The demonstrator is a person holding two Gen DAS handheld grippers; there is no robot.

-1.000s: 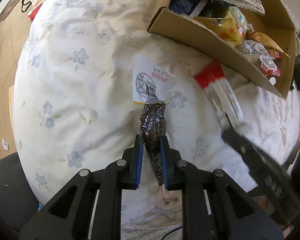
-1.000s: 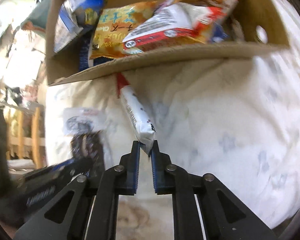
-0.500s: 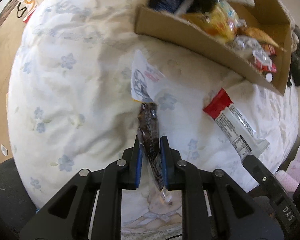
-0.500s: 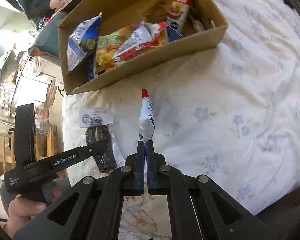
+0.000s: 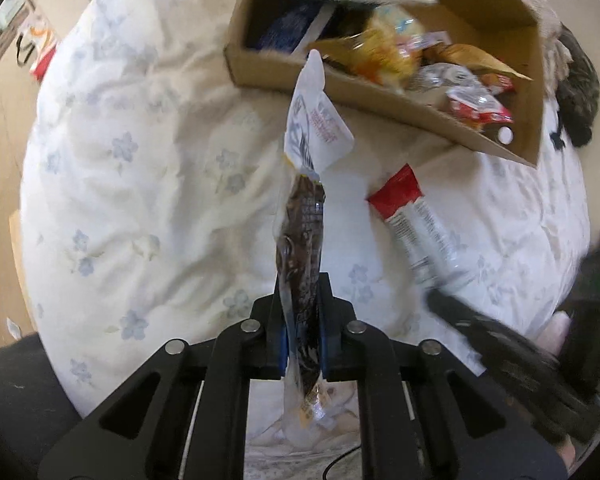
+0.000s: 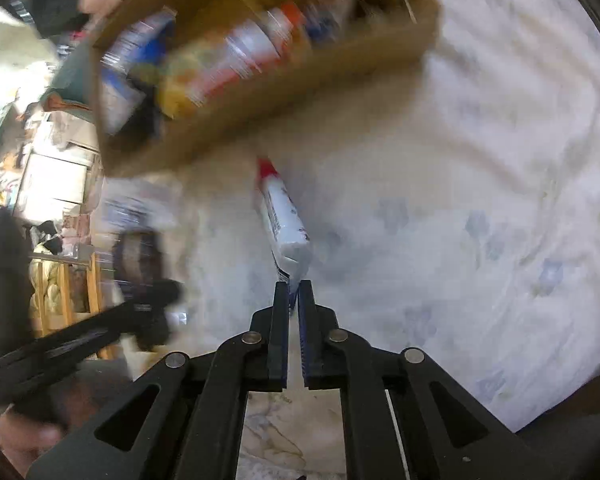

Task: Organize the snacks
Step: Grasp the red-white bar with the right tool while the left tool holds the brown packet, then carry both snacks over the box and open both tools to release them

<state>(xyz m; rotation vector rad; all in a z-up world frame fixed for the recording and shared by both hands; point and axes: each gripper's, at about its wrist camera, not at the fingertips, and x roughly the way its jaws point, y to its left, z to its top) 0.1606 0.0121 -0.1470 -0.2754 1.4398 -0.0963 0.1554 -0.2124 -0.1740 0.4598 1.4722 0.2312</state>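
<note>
Cardboard box (image 5: 384,92), open-topped and brown, sits on the white quilt with pale blue flowers (image 5: 140,184); taken as landmark. It holds a jumble of snack packets: yellow, red-and-white, blue.

Left hand-held gripper (image 5: 302,332): fingers pressed onto a clear plastic pouch of dark brown snack with a white printed header (image 5: 302,240). Pouch stands on edge between the pads, lifted off the quilt, header tip overlapping the box's near wall in the left wrist view.

Right hand-held gripper (image 6: 294,308): fingers nearly together, pinching the tail seam of a long white snack bar wrapper with a red end (image 6: 280,212). Red end points toward the box, short of its near wall. In the left wrist view the same bar (image 5: 416,220) lies just beside the pouch, on the side away from the box's blue packets.

Right wrist view is heavily motion-blurred; box contents unreadable there.
</note>
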